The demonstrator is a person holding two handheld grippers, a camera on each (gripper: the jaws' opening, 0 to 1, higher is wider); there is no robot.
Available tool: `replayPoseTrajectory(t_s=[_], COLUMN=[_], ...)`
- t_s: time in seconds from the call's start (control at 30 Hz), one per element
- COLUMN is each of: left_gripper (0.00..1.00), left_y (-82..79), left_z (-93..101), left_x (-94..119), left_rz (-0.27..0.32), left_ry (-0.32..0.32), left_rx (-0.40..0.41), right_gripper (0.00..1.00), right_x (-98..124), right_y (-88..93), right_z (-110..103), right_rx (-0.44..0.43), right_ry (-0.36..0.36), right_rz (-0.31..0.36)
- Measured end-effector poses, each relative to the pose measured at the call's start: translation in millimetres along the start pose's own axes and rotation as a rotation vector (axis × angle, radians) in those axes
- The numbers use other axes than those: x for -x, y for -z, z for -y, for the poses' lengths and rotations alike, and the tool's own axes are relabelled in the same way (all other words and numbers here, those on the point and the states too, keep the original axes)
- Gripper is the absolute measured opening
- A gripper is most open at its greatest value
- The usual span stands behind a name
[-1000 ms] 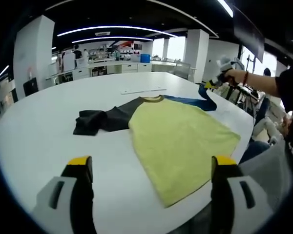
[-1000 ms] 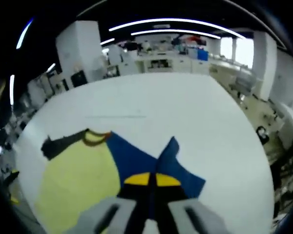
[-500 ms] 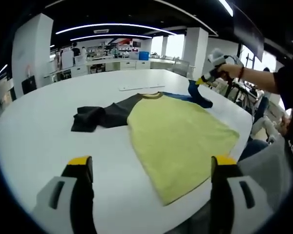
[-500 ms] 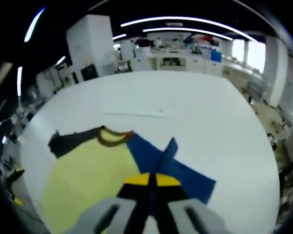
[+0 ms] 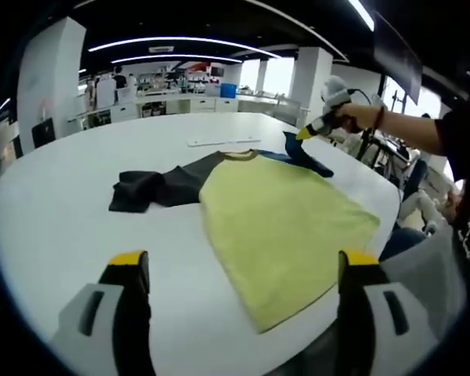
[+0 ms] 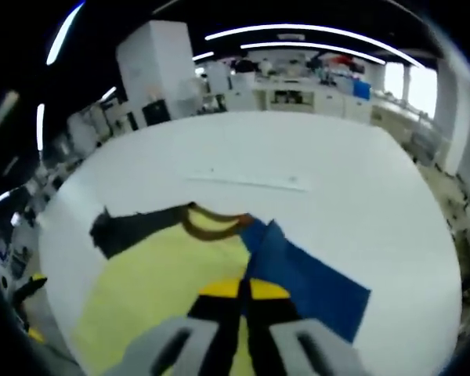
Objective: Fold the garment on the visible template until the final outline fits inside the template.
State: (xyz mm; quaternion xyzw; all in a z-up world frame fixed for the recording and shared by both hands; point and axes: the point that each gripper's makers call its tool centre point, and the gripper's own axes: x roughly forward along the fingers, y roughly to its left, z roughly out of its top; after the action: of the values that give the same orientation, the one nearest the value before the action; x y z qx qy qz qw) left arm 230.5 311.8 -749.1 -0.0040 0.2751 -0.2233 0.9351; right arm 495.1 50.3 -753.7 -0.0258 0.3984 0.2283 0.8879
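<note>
A T-shirt lies flat on the white table (image 5: 55,211), with a yellow body (image 5: 282,219), a dark grey sleeve (image 5: 145,190) and a blue sleeve (image 5: 301,155). My left gripper (image 5: 244,262) hovers open over the near table edge, short of the shirt's hem, holding nothing. At the shirt's far right shoulder, a person's hand holds my right gripper (image 5: 307,133) shut on the lifted blue sleeve. In the right gripper view, the shut jaws (image 6: 243,288) pinch the blue sleeve (image 6: 309,276) just beside the yellow body (image 6: 153,282), near the brown collar (image 6: 211,225). The dark sleeve (image 6: 129,229) stretches away left.
A thin white strip (image 5: 223,142) lies on the table beyond the collar, also seen as the strip (image 6: 251,182) in the right gripper view. A person's arm and dark clothing (image 5: 454,149) stand at the right. Counters and shelving line the back of the room.
My right gripper has carried the blue sleeve inward, toward the collar and the yellow body. The left gripper has stayed open over the near edge.
</note>
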Motion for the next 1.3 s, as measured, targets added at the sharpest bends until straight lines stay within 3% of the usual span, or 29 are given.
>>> replayPoseTrajectory(t_s=[0.77,1.3], left_gripper=[0.97,0.96], left_y=[-2.5,1.5], left_z=[1.8,-0.1], left_x=[3,5], left_rz=[0.025,0.015], left_ry=[0.010,0.008], left_rx=[0.009,0.014], right_gripper=[0.00,0.00], right_x=[-29,-30], right_y=[-13.1,-21.0], right_z=[-72,-115], right_rx=[0.072,0.136], right_ry=[-0.096,-0.134], right_rz=[-0.018,-0.012])
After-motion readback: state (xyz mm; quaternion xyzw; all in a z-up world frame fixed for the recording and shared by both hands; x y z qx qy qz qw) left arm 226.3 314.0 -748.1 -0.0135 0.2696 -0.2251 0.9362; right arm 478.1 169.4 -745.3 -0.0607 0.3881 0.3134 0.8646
